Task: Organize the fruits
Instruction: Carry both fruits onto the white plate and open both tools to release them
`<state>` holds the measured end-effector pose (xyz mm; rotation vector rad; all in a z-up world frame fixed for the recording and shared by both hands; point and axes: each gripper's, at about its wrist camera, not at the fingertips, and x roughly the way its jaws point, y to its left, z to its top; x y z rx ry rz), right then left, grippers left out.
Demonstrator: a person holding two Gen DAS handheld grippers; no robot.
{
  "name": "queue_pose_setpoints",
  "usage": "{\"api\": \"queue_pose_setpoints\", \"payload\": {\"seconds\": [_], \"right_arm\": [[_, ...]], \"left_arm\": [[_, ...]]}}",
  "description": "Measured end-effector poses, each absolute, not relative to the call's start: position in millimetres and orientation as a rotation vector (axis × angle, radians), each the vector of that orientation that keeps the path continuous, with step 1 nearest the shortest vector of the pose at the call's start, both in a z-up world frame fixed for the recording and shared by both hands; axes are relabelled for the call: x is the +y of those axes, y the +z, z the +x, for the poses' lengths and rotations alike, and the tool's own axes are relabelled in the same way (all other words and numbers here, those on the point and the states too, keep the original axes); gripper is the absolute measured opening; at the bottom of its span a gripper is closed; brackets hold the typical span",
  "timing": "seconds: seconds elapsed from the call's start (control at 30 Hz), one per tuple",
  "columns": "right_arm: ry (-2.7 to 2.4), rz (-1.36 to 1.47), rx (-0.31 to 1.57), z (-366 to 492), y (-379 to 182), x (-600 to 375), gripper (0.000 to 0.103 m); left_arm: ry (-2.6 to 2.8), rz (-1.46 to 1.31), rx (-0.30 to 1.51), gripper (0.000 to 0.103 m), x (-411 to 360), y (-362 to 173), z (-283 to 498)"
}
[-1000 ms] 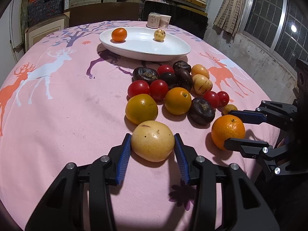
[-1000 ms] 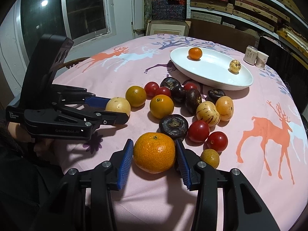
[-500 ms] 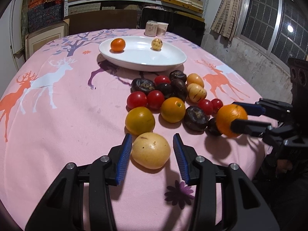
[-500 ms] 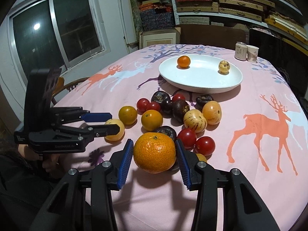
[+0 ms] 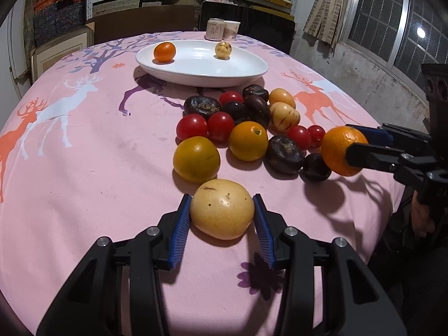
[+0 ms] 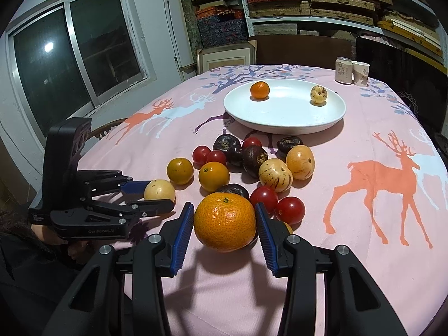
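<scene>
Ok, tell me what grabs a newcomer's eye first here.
The two tools, each with a fruit between its blue pads: the right tool holds a big tangerine clear of the cloth, and the left tool flanks a pale yellow fruit. Beyond them a white plate holds two fruits.

- A lived-in home room doubling as storage.
- Round table under a pink deer-print cloth.
- Wall shelves stacked with woven boxes.
- Dark sliding window.

Can lettering perhaps too small.
</scene>
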<state>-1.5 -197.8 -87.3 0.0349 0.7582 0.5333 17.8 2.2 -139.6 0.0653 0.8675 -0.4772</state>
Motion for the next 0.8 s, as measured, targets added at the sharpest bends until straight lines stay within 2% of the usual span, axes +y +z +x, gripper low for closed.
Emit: {"api": "queue_pose_setpoints", "payload": {"seconds": [0.4, 0.63, 0.8], "right_arm": [[0.540, 0.091, 0.733, 18, -66, -211, 0.045], [0.482, 0.085, 0.680, 109, -21, -221, 0.045], [0.399, 0.071, 0.741, 195, -34, -216, 0.045]], "left_arm": [[-0.505, 0.021, 0.786, 0.043, 6, -95, 32], [-0.508, 0.057, 0.713, 0.043, -17, -48, 121], [-0.456, 0.034, 0.798, 0.043, -26, -68, 217]]}}
